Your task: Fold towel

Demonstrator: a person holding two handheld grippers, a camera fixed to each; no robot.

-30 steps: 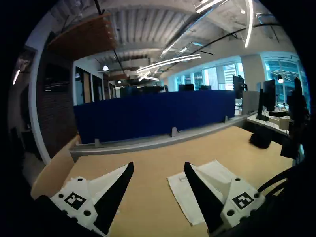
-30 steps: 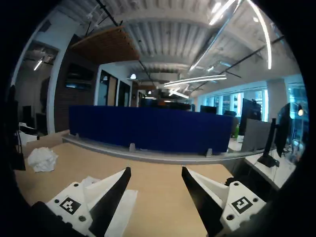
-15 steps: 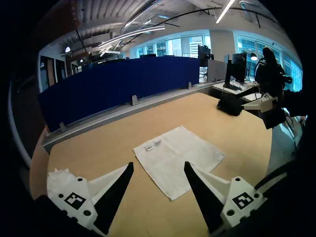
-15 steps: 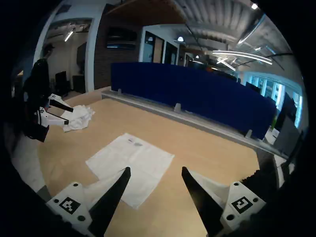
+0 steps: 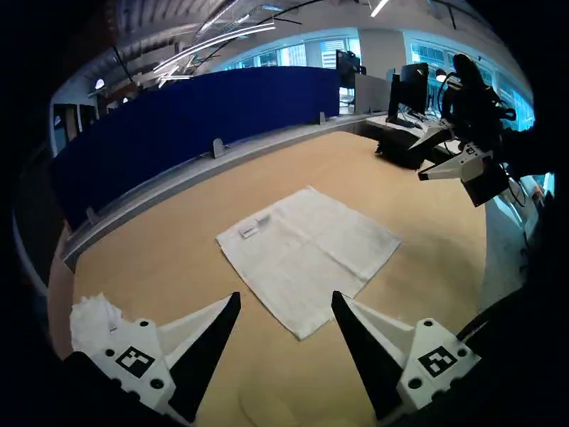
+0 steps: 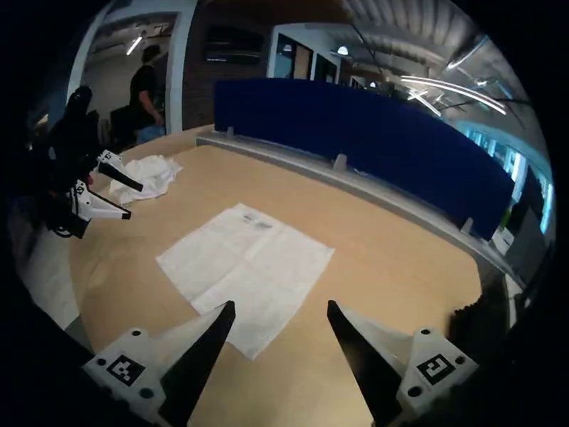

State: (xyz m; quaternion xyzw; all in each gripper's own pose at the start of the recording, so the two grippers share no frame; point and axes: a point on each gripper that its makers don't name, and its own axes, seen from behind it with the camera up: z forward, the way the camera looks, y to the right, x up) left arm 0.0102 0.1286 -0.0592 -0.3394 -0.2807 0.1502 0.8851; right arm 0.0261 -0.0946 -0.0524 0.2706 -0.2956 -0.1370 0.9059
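A white towel (image 5: 309,249) lies spread flat on the wooden table (image 5: 171,235), with a small label near its far corner. In the left gripper view my left gripper (image 5: 284,302) hovers open above the towel's near corner. The right gripper (image 5: 434,153) shows farther off at the right, held by a hand, open. In the right gripper view the same towel (image 6: 245,263) lies ahead of my right gripper (image 6: 279,308), which is open above its near edge. The left gripper (image 6: 121,196) appears at the far left, open.
A crumpled white cloth (image 6: 149,174) lies on the table's far left; it also shows by my left finger (image 5: 92,320). A blue partition (image 6: 370,139) runs along the table's back edge. A dark object (image 5: 398,153) and monitors stand at the right. A person (image 6: 146,92) stands in the background.
Both cameras tilted down from the ceiling and partition toward the table. The whole towel has come into view, and each gripper now sees the other. Both stay open.
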